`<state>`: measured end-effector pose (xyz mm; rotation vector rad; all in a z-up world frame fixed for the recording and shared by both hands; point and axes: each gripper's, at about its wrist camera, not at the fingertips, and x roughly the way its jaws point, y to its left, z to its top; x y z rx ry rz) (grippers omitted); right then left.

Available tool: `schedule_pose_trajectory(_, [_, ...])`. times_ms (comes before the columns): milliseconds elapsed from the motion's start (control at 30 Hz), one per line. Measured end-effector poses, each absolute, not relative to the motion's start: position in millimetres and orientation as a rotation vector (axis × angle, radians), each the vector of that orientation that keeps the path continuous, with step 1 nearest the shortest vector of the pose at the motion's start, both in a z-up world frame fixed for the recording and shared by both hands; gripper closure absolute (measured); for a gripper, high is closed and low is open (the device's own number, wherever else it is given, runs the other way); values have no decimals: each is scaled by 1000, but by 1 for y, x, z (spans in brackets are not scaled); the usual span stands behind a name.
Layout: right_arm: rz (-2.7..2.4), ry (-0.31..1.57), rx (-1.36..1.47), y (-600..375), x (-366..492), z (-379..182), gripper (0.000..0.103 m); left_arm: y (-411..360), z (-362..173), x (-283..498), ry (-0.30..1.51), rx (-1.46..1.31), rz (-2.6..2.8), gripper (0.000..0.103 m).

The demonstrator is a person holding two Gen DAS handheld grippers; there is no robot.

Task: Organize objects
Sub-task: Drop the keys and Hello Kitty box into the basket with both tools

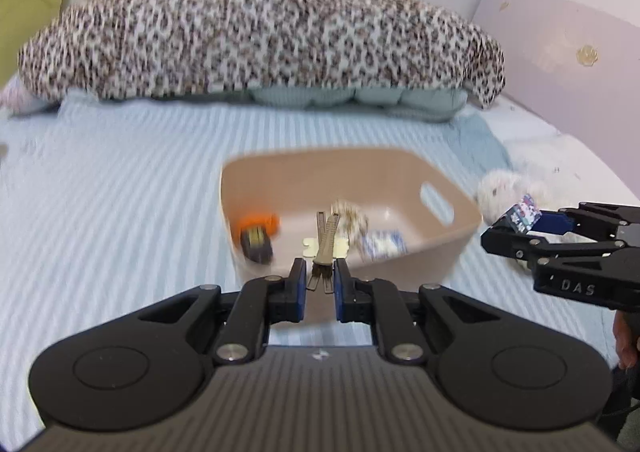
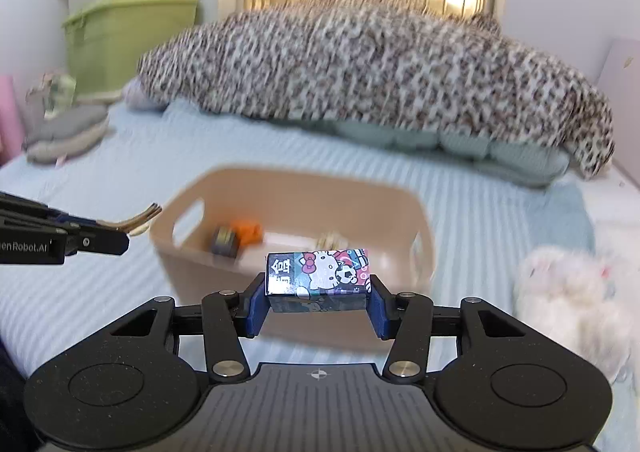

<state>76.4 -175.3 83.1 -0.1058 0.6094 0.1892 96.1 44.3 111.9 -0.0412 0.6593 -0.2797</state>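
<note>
Spread across the background, a bed (image 1: 120,180) under a pale blue striped sheet, with a leopard-print blanket (image 1: 256,32) heaped at the far end and a green storage bin (image 2: 120,36) stacked beside the wall. Set on the sheet mid-bed, a beige plastic basket (image 1: 448,248) with rounded corners and a slot handle cut into each end wall. Just beside the basket on its right, a white fluffy toy (image 2: 576,300), blurred. Lying inside the basket, an orange and black tape measure (image 1: 258,236), a small blue and white packet (image 1: 384,244) and a pale tangled bundle too blurred to identify. Held level at the basket's near wall, the right gripper (image 2: 318,292), blue pads pinching a small box (image 2: 320,276) by its two short ends; printed on the box, a white cartoon cat with a pink bow against dark blue, plus white characters on the left panel. Poised over the basket's near rim, the left gripper (image 1: 320,284), jaws drawn close and clamping a grey-beige hair clip (image 1: 325,248), ridged prongs pointing away toward the basket floor.
</note>
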Motion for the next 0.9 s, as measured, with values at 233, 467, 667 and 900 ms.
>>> schedule_pose_trajectory(233, [136, 509, -72, -192, 113, 116, 56, 23, 132, 143, 578, -1, -250, 88])
schedule_pose_trajectory(467, [101, 503, -63, -196, 165, 112, 56, 7, 107, 202, 650, -3, -204, 88])
schedule_pose_trajectory(667, [87, 594, -121, -184, 208, 81, 56, -6, 60, 239, 789, 61, -154, 88])
schedule_pose_trajectory(900, [104, 787, -209, -163, 240, 27, 56, -16, 20, 258, 969, 117, -129, 88])
